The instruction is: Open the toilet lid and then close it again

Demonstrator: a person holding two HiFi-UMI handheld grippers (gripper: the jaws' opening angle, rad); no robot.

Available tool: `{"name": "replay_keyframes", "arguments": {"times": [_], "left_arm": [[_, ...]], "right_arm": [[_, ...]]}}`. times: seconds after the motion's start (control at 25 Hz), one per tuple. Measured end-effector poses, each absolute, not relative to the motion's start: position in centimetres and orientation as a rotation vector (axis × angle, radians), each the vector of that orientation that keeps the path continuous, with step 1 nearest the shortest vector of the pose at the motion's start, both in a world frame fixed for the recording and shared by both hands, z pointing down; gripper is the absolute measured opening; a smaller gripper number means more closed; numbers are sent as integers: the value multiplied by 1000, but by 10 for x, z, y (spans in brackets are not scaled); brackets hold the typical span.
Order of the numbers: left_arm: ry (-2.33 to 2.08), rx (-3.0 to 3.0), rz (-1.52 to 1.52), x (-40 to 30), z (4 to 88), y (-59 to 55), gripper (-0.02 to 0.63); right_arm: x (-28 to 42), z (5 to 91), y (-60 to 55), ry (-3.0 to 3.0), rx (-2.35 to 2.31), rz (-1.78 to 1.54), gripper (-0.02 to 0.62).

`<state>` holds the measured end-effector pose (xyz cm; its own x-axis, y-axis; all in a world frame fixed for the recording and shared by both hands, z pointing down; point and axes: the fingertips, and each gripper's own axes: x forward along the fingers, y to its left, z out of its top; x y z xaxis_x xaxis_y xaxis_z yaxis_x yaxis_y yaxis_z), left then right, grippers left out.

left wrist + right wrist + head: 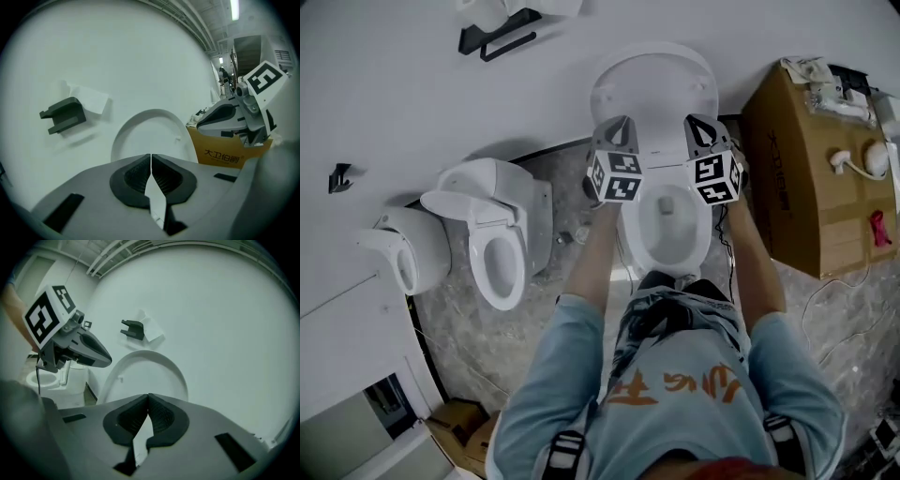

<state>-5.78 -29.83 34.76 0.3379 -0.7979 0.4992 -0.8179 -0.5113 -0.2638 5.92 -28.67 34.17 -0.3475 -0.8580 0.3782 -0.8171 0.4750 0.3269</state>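
Note:
The white toilet (649, 246) stands in the middle of the head view with its bowl uncovered. Its lid (652, 86) is raised and leans back against the wall; the same lid (149, 136) (146, 375) fills the middle of both gripper views. My left gripper (619, 127) and right gripper (703, 127) hover side by side in front of the lid, above the bowl, apart from it. Both are shut with nothing between the jaws. The left gripper (151, 157) has the right one to its right, and the right gripper (148, 397) has the left one to its left.
A second toilet (502, 239) and another white fixture (405, 251) stand to the left. A cardboard box (806, 183) (224, 152) with small items on top sits close on the right. A black holder (495, 39) (63, 115) (133, 329) is fixed to the wall.

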Motion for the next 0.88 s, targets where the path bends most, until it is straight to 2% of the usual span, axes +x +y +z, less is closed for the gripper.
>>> {"name": "replay_keyframes", "arguments": {"times": [0.08, 0.24, 0.36, 0.4, 0.52, 0.56, 0.8, 0.88], "left_arm": [[-1551, 2563, 904, -56, 332, -318, 34], [-1541, 2627, 950, -48, 311, -354, 34], [-1539, 2666, 1010, -46, 299, -376, 38], [-1528, 2674, 1027, -45, 297, -383, 54], [-1438, 2689, 1140, -40, 298, -403, 248], [-1413, 2691, 1202, -40, 300, -410, 261], [-1347, 2658, 1387, -46, 320, -439, 255], [-1361, 2674, 1415, -48, 319, -443, 192]], "right_arm": [[62, 326, -307, -2190, 1405, -174, 15], [71, 298, -343, -2142, 1433, -247, 87], [71, 282, -367, -2141, 1395, -292, 103], [71, 280, -374, -2140, 1369, -302, 114], [66, 280, -397, -2124, 1275, -330, 146], [63, 282, -404, -2115, 1238, -342, 146], [50, 299, -436, -2029, 1075, -460, 147], [48, 300, -440, -2020, 1055, -472, 146]]}}
